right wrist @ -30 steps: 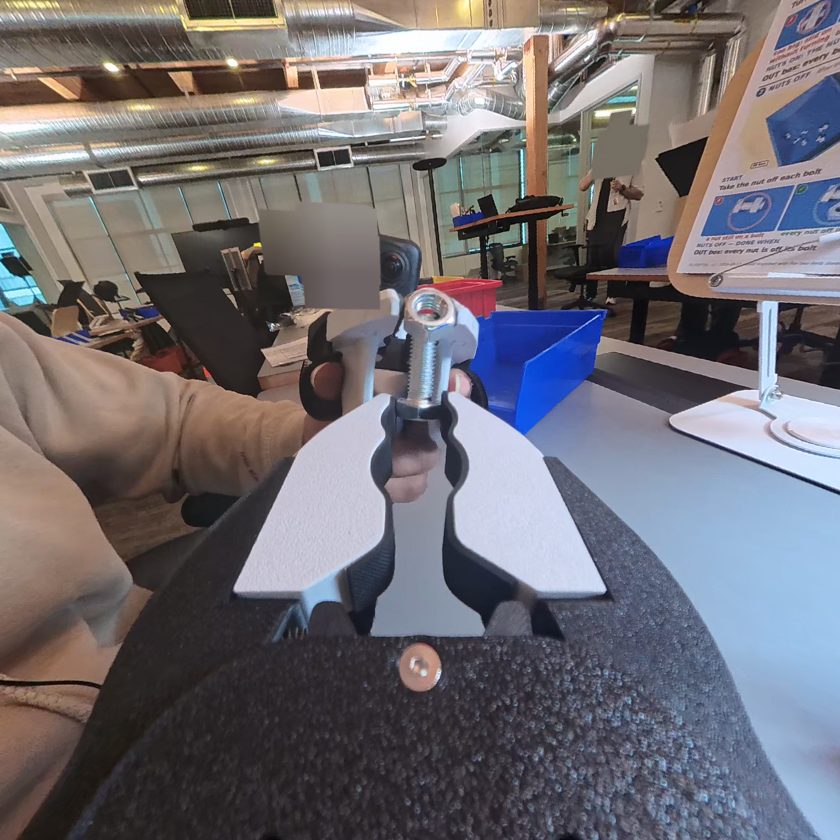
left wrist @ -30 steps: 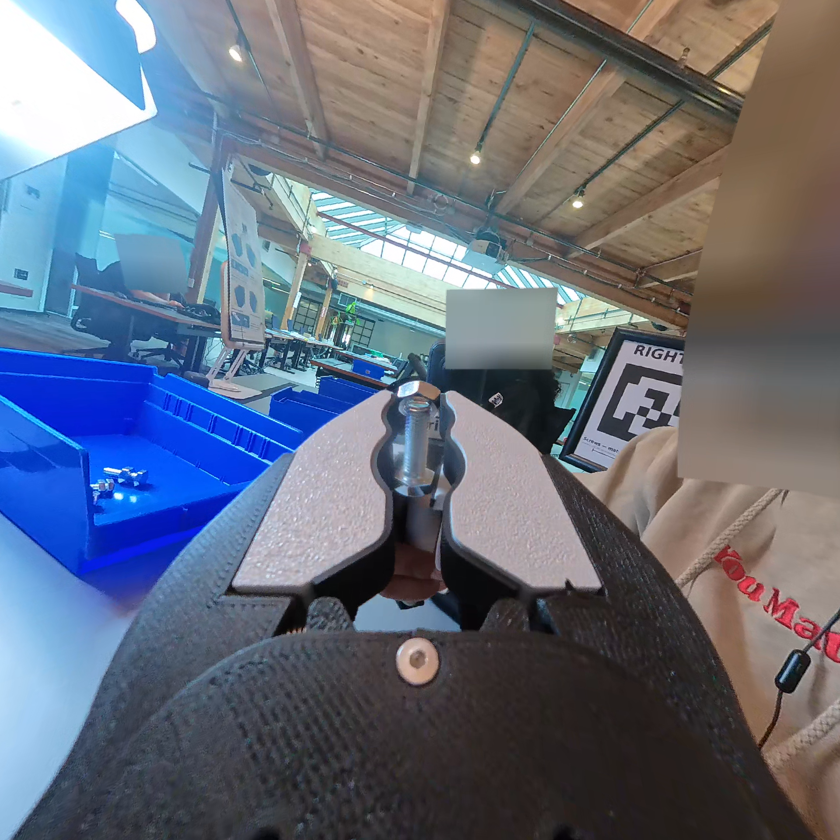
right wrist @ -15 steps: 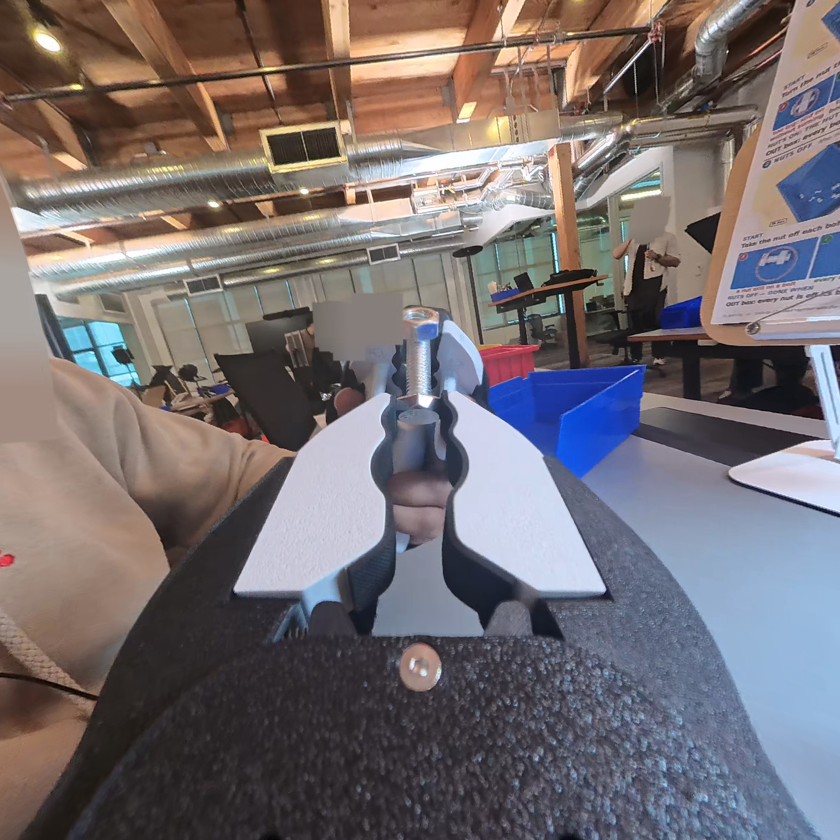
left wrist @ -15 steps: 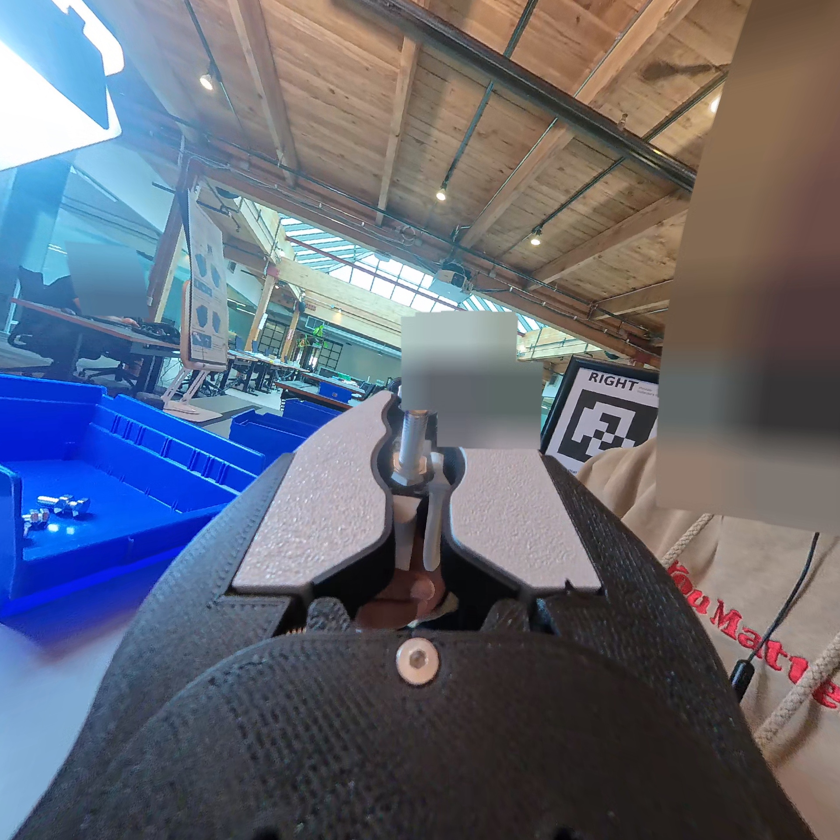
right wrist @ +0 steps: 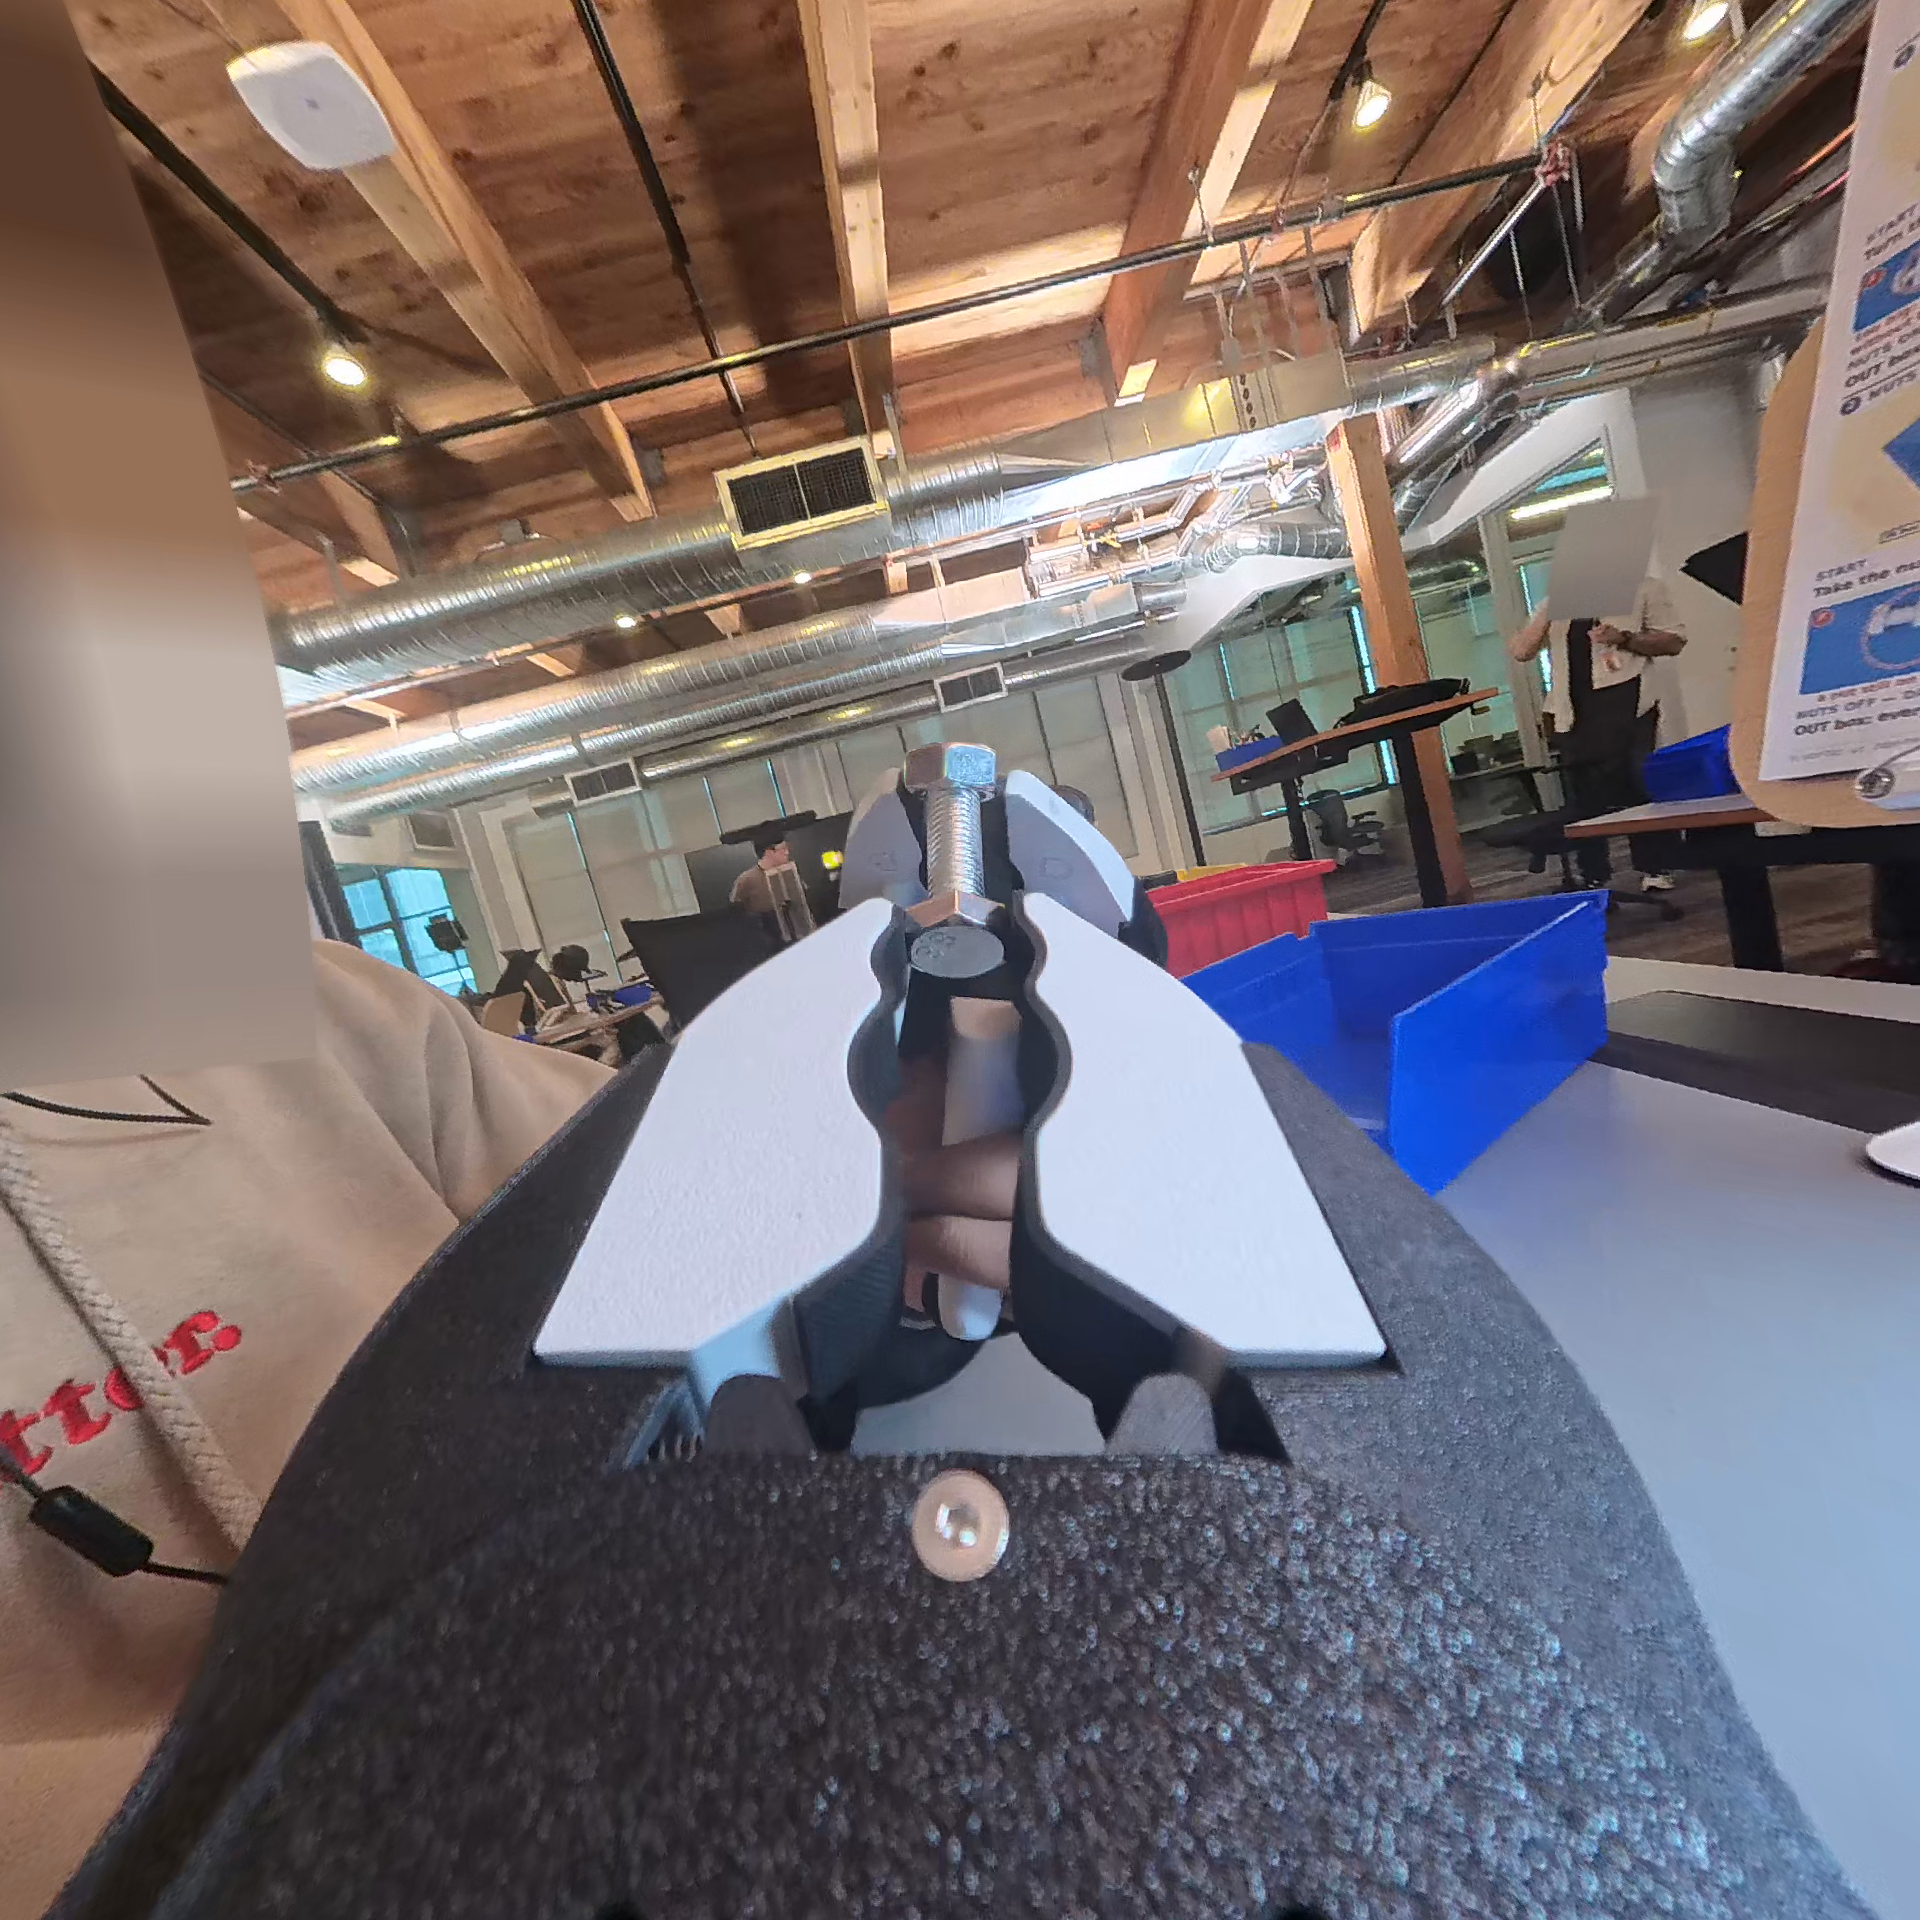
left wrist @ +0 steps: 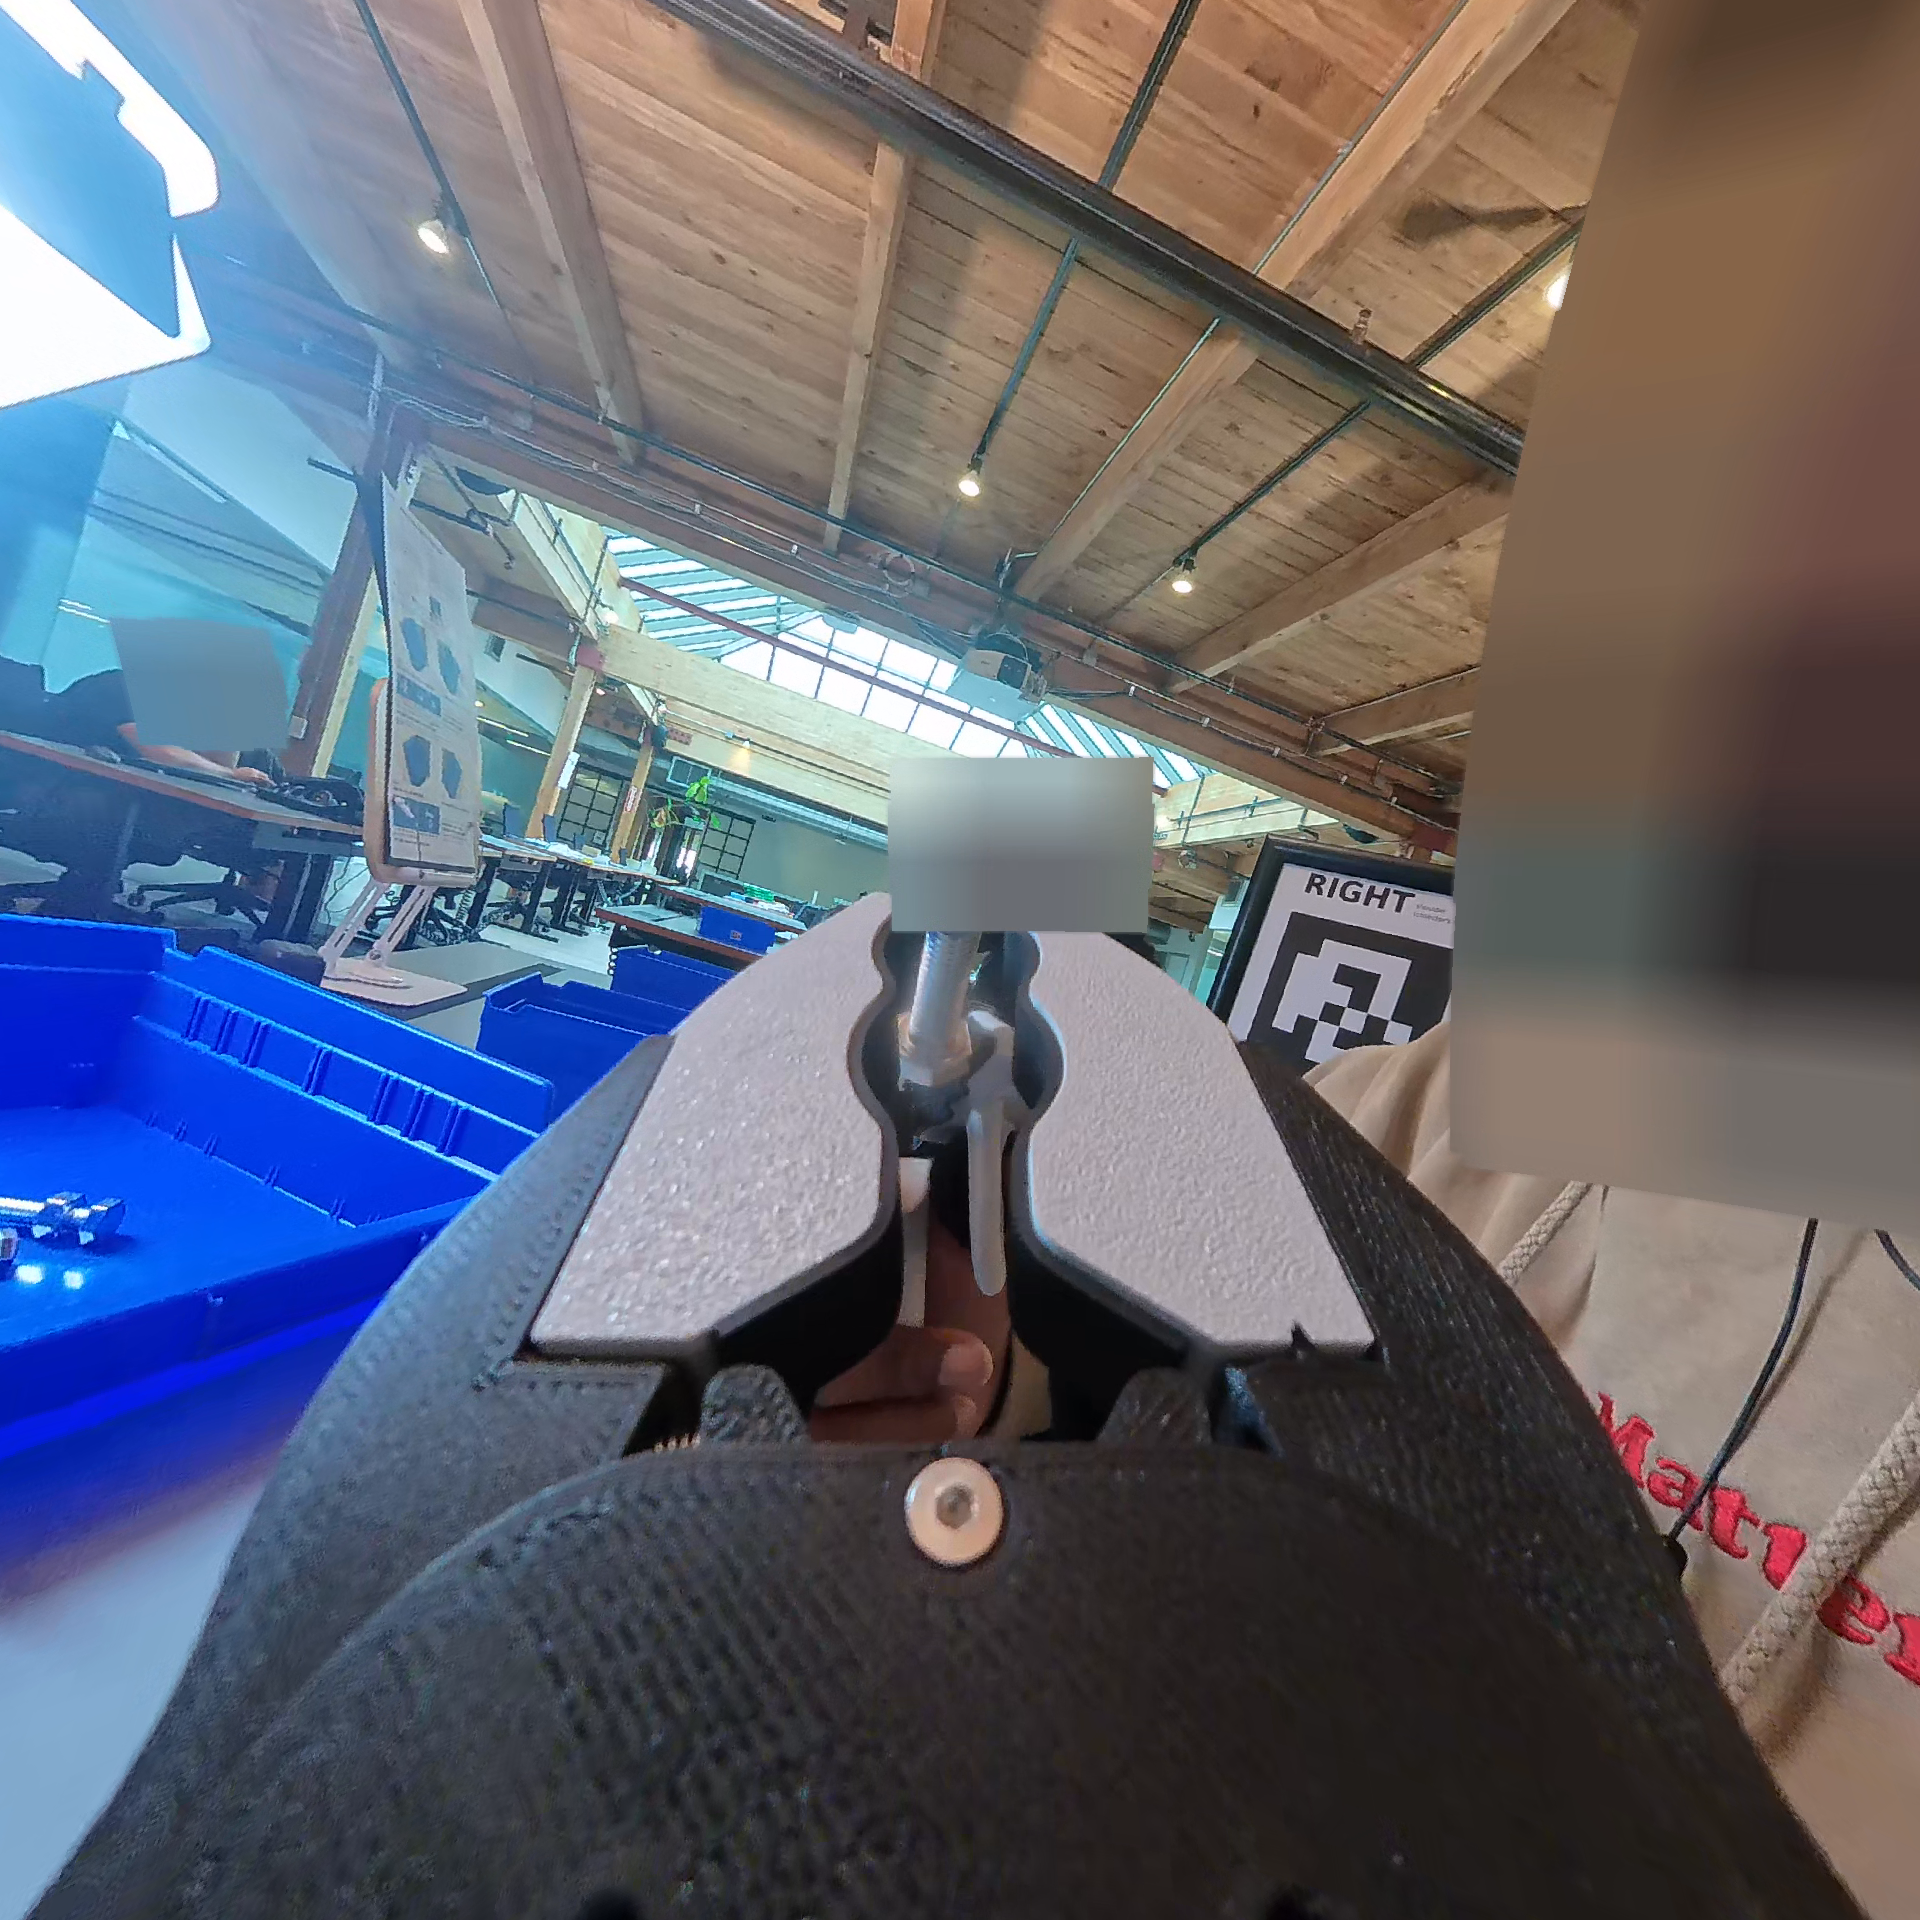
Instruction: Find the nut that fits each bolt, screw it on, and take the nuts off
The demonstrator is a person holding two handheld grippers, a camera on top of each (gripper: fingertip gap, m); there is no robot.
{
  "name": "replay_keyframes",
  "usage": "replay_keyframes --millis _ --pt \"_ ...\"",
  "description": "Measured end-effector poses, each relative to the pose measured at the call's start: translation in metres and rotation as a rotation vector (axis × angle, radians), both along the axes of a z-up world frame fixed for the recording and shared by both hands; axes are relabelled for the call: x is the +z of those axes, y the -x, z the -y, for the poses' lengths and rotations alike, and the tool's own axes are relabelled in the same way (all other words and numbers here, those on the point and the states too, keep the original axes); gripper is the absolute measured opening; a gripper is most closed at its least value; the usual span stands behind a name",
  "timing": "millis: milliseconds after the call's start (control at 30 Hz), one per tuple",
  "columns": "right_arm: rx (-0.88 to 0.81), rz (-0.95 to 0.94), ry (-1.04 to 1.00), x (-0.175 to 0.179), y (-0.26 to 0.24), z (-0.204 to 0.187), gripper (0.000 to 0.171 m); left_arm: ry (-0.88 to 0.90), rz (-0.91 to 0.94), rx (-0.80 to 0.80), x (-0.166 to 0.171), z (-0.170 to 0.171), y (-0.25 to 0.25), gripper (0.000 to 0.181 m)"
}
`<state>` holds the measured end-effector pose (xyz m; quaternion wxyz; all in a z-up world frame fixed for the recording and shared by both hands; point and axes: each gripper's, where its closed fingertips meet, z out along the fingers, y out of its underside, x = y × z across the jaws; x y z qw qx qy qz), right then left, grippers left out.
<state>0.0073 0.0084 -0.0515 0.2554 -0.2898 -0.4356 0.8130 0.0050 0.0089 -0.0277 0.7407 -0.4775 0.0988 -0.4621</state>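
Note:
A silver bolt (right wrist: 954,847) stands upright between my two grippers, above the table. My right gripper (right wrist: 954,912) is shut on the bolt's hex head at the bottom. My left gripper (right wrist: 954,779) is shut on the nut (right wrist: 951,769) at the bolt's top end. In the left wrist view my left gripper (left wrist: 958,935) is shut. The bolt shaft (left wrist: 935,987) runs down through its finger gap to the head. A white right finger (left wrist: 982,1101) shows there. A blur patch hides the nut in that view.
A blue bin (left wrist: 312,1091) to the left holds a loose bolt with a nut (left wrist: 62,1216). Another blue bin (right wrist: 1455,1029) and a red bin (right wrist: 1236,904) stand on the grey table (right wrist: 1662,1351). An instruction board (right wrist: 1829,520) is at the right. The person's beige hoodie (left wrist: 1714,1351) is close. Both grippers' tips are close together, under 4 cm apart.
Both grippers have tipped upward together, still holding the bolt and nut between them. The ceiling fills more of both views and the bins sit lower.

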Motion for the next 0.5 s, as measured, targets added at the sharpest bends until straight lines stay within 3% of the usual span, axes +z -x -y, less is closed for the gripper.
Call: replay_keyframes --millis 500 --pt "-0.113 0.023 -0.227 -0.015 0.007 0.014 0.018 -0.018 -0.078 0.032 -0.004 -0.002 -0.013 0.017"
